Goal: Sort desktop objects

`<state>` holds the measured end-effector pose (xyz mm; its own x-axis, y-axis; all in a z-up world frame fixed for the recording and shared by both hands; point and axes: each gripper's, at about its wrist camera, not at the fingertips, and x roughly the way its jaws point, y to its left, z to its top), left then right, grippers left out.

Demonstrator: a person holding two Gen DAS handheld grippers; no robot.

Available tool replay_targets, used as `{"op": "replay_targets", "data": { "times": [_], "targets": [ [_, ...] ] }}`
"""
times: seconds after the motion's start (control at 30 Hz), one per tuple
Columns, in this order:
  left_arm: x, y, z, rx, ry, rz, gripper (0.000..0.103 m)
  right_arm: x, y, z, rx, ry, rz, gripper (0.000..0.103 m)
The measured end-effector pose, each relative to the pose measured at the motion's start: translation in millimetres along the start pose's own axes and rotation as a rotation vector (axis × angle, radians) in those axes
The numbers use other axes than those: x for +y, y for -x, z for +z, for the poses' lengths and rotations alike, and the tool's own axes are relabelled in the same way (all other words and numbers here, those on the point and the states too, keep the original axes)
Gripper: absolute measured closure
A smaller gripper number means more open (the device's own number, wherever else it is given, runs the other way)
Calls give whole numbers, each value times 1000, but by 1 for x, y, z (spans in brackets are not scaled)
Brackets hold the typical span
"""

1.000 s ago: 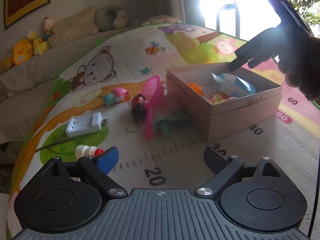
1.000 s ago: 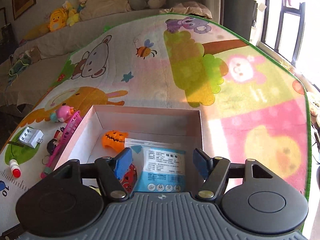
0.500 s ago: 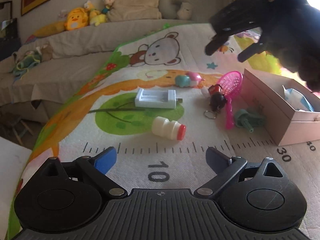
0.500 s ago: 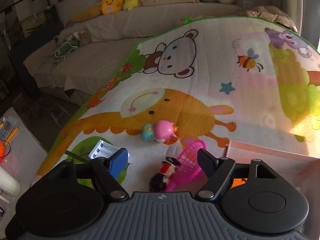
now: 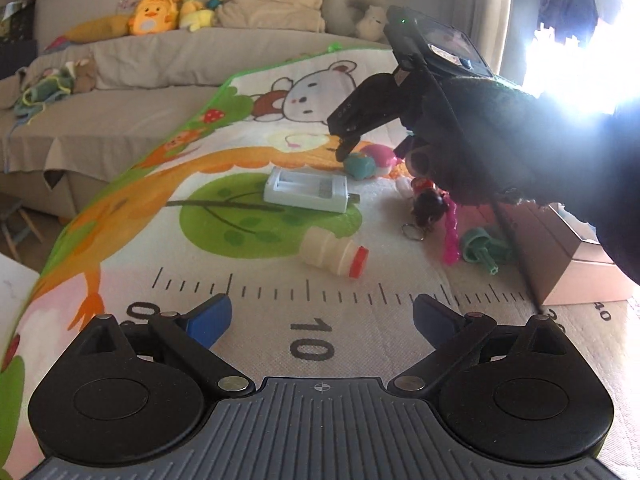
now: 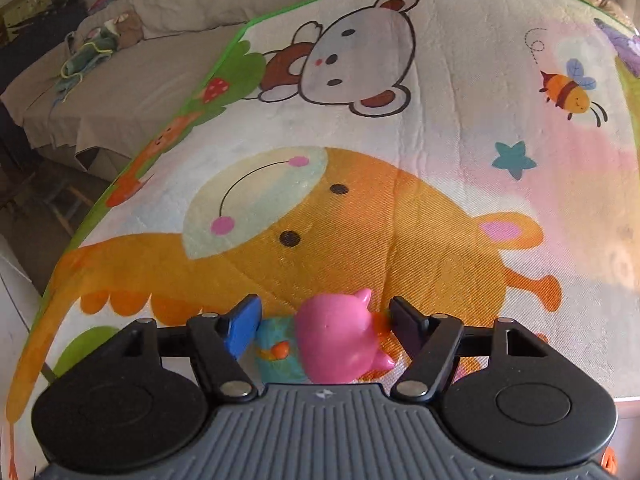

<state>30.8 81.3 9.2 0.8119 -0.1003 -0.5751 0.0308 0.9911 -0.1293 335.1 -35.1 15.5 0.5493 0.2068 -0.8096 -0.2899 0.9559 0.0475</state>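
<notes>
A pink and teal pig toy lies on the play mat between the open fingers of my right gripper; the pads stand on either side without closing on it. In the left wrist view the same toy sits under the right gripper's fingertips. My left gripper is open and empty, low over the mat near the printed "10". On the mat lie a small white bottle with a red cap, a white battery charger, a doll keychain, a pink racket and a green piece.
The cardboard box stands at the right on the mat, partly hidden by the gloved hand. A grey couch with plush toys runs along the back. The mat's green edge drops off at the left.
My right gripper left the box, moved left and came down around the pig toy. My left gripper swung left and now faces the bottle and charger.
</notes>
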Motion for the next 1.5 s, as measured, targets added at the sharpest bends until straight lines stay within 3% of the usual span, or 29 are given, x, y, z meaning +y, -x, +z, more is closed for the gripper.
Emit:
{"op": "replay_targets", "data": {
  "times": [0.2,0.6,0.7,0.83,0.97,1.07,1.23,1.43,1.5],
  "targets": [
    [-2,2,0,-10,-7,1,2,17,28,-27,46,123,35,39],
    [-11,5,-4,5,-54,-11,1,27,111,-115,170,337,108,37],
    [-11,5,-5,6,-54,-5,1,31,129,-118,108,372,98,32],
    [-9,7,-7,8,-45,-8,1,35,142,-103,3,350,149,23],
    [-9,6,-7,12,-41,-5,0,45,126,-74,-48,257,226,20],
    [-8,6,-7,17,-31,-5,0,59,102,-59,-63,257,238,14],
    [-4,2,-7,40,-6,-6,0,85,45,-47,5,316,193,13],
    [-3,1,-6,50,7,-9,0,97,17,-38,49,325,192,14],
    [-4,2,-7,46,4,-10,0,103,18,-45,65,379,179,23]
  ]
}}
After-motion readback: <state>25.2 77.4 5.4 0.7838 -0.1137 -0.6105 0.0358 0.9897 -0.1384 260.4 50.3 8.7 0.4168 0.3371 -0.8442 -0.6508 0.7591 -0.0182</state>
